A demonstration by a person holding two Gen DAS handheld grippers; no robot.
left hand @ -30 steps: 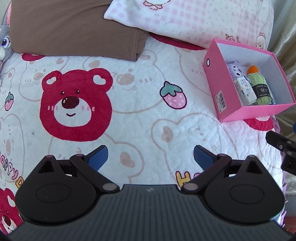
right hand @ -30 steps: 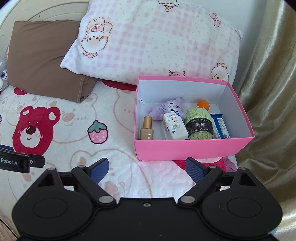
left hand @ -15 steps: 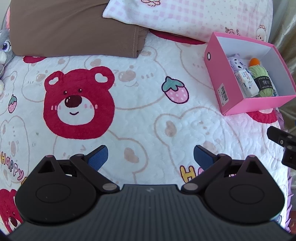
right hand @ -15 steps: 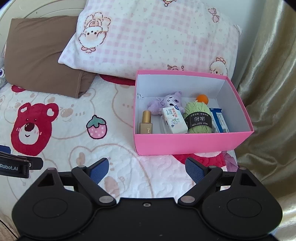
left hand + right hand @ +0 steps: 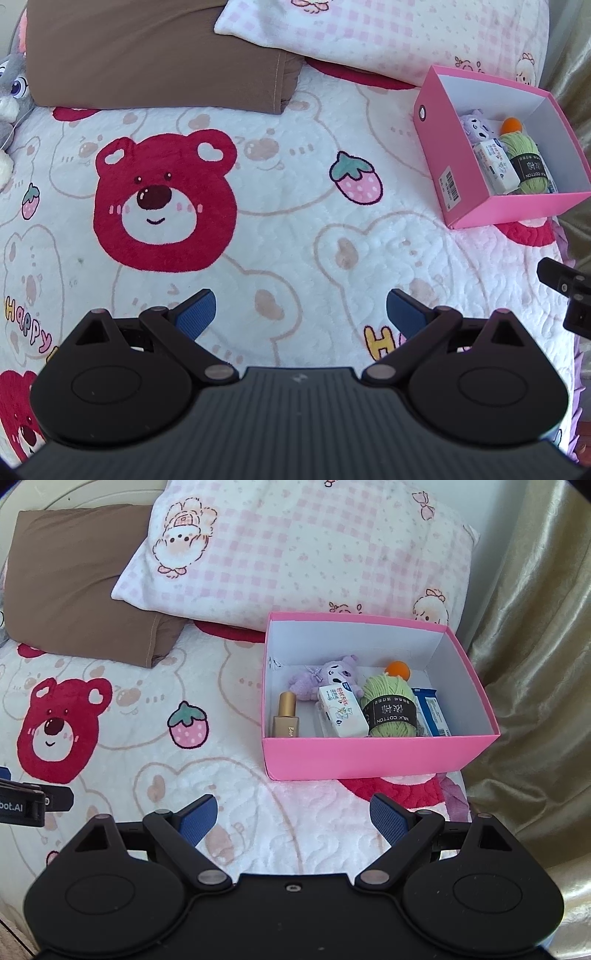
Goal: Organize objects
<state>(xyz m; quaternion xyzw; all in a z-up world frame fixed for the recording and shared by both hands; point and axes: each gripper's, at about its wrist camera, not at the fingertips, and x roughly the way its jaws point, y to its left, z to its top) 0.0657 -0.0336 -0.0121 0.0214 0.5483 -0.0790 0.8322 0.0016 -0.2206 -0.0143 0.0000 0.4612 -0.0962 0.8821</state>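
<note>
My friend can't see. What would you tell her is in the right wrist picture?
A pink box sits on a bear-print blanket, holding green yarn, a purple plush toy, a gold bottle and small packets. The right tongs hang open and empty in front of it.

Left wrist view: scene has slid slightly. Pink box (image 5: 463, 177) sits a little lower than half a second ago, back close to its spot a second ago. Red bear print (image 5: 164, 201) sits further right and lower than a second ago. More of the grey plush (image 5: 11, 96) shows at the left edge.

Right wrist view: box (image 5: 369, 760) sits lower in frame than half a second ago; more of the checked pillow (image 5: 295, 554) shows above it.
</note>
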